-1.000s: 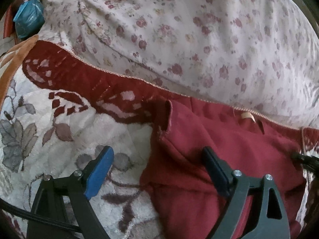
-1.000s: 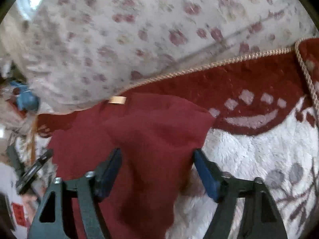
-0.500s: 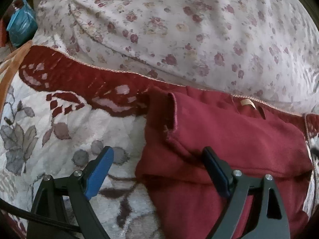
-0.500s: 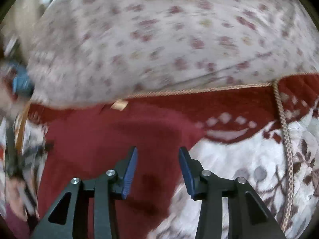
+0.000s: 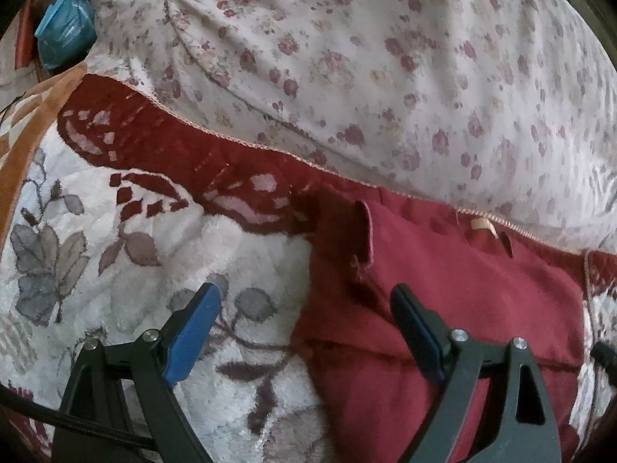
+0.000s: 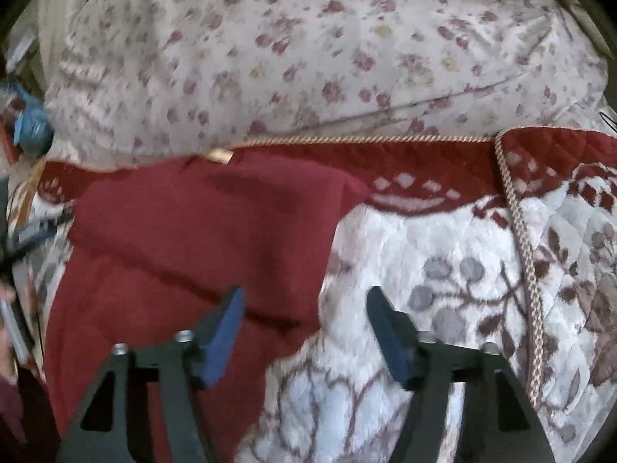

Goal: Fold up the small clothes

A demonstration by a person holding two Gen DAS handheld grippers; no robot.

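Two grippers: both spread wide, gripping nothing.
Left gripper (image 5: 304, 308): hangs over the garment's left edge.
Right gripper (image 6: 304, 306): jaws have just been opening; over the garment's right edge.
Dark red garment (image 5: 443, 281): partly folded, flat on the floral quilt (image 5: 96, 270), tan label (image 5: 484, 225) at its far edge.
Flowered pillow (image 5: 366, 69): beyond the quilt's corded border.

The left gripper (image 5: 304, 308) points steeply downward, jaws spread wide with nothing pressed between its pads. The right gripper (image 6: 304, 312) tilts down likewise; its jaws have just been opening and grip nothing.
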